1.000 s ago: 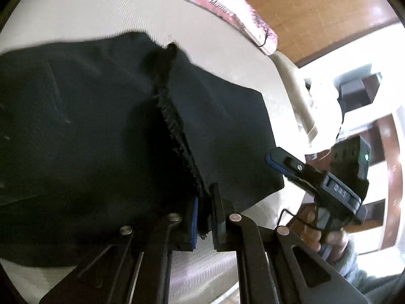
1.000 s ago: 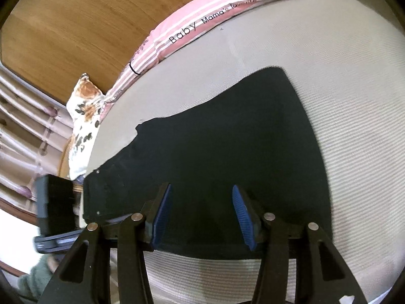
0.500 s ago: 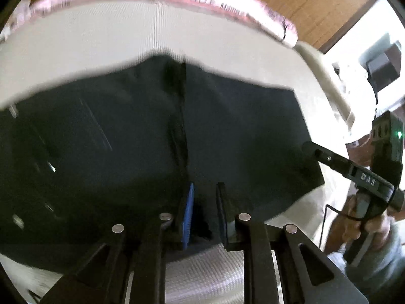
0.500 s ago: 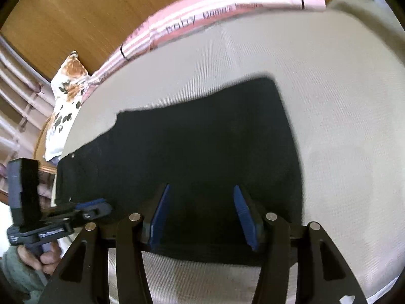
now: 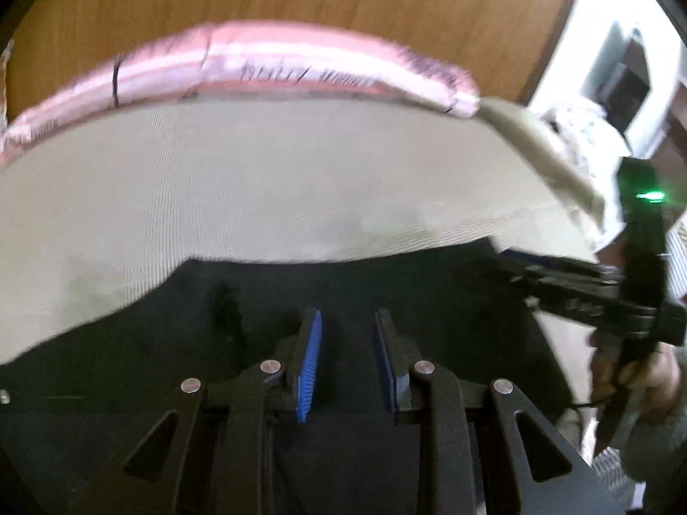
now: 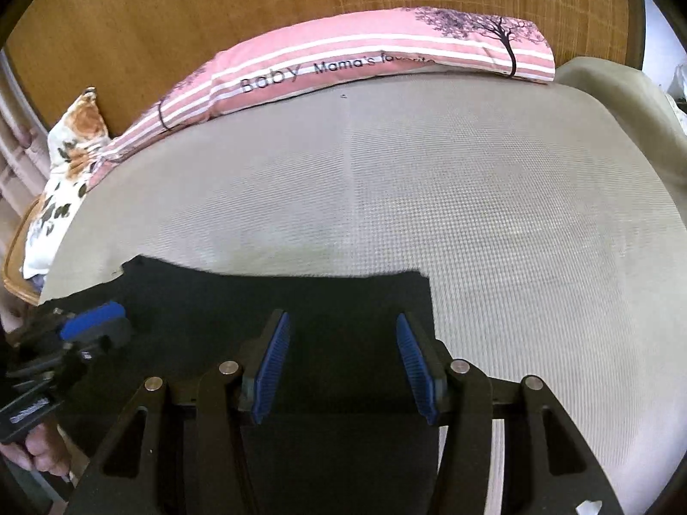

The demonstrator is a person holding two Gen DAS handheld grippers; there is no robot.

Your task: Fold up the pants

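The black pants (image 5: pixel 386 296) lie flat on the beige mattress (image 5: pixel 266 189), folded, near its front edge; they also show in the right wrist view (image 6: pixel 343 296). My left gripper (image 5: pixel 348 343) is open and empty, hovering over the pants. My right gripper (image 6: pixel 341 343) is open and empty above the pants' right part. The right gripper shows at the right edge of the left wrist view (image 5: pixel 532 274). The left gripper's blue pad (image 6: pixel 92 315) shows at the left of the right wrist view.
A pink striped pillow (image 6: pixel 356 68) lies along the far edge of the mattress (image 6: pixel 493 197) against a wooden headboard (image 6: pixel 300 0). A floral pillow (image 6: pixel 64 159) sits at the far left. A beige blanket (image 6: pixel 622 98) lies at the right.
My left gripper has opened and let go of the pants' edge, and both views have tilted up. The pants now lie flat and lower in both views.
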